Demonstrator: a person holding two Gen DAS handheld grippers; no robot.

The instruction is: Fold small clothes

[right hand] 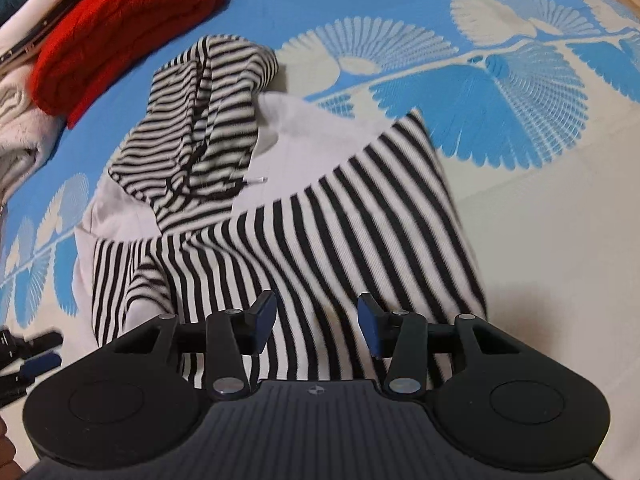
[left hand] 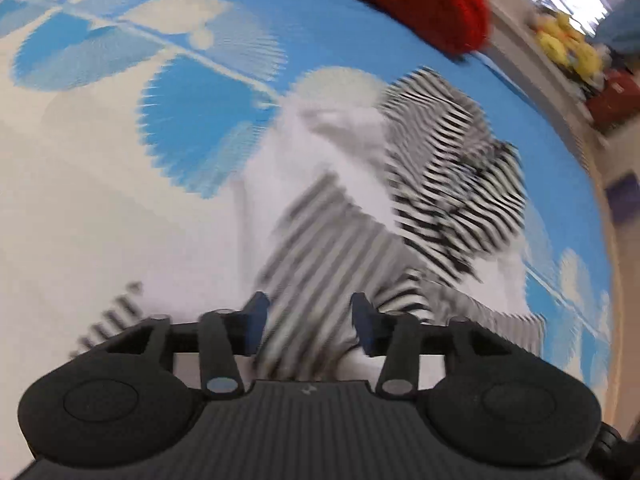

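A small black-and-white striped hooded top with white panels (right hand: 304, 220) lies partly folded on a blue and cream patterned cloth (right hand: 520, 208). Its striped hood (right hand: 200, 128) is at the far end. My right gripper (right hand: 316, 320) is open, with the striped body of the top between and below its fingers. In the blurred left wrist view the same top (left hand: 360, 216) lies ahead, and my left gripper (left hand: 310, 320) is open over its striped near part. The left gripper's tip (right hand: 36, 360) shows at the left edge of the right wrist view.
A folded red knit garment (right hand: 120, 32) lies beyond the hood, also in the left wrist view (left hand: 420, 0). White folded cloth (right hand: 16, 120) sits at the far left. A shelf with yellow toys (left hand: 568, 44) stands past the cloth's edge.
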